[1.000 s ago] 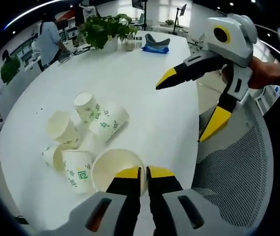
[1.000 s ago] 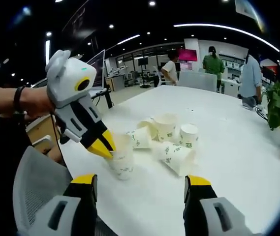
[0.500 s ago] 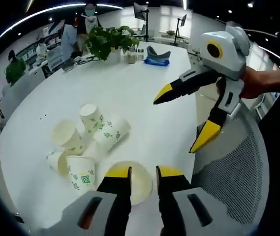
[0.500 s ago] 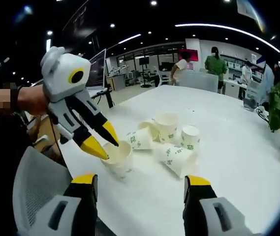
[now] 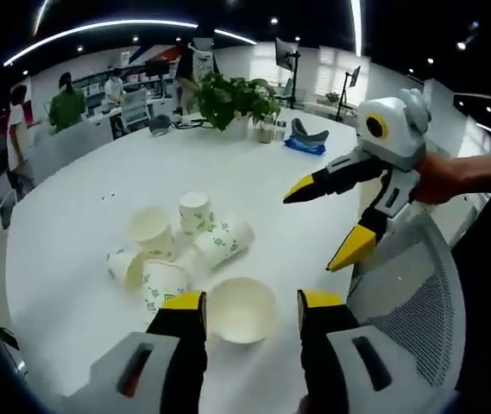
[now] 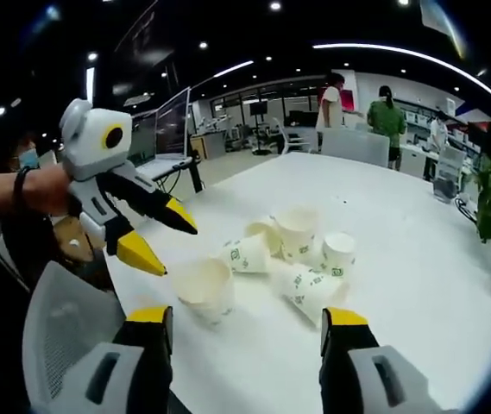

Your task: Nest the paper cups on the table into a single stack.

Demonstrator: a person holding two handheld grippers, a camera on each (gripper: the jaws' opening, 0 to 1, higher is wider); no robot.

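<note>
In the left gripper view the left claw (image 5: 249,304) stands wide and empty just above an upright cup (image 5: 242,310) on the white bench (image 5: 72,216); a cluster of cups (image 5: 180,246) lies just beyond it, some tipped on their sides. The right claw (image 5: 327,224) hangs wide to the right. In the right gripper view the right claw (image 6: 247,329) is wide and empty, with the upright cup (image 6: 204,291) near left. Likely step: choosing a cup; next, close on one and seat it in the upright cup.

Leafy potted plant (image 5: 238,97), blue cloth (image 5: 304,145), grey mesh chair (image 5: 418,302), monitor (image 6: 166,121)
</note>
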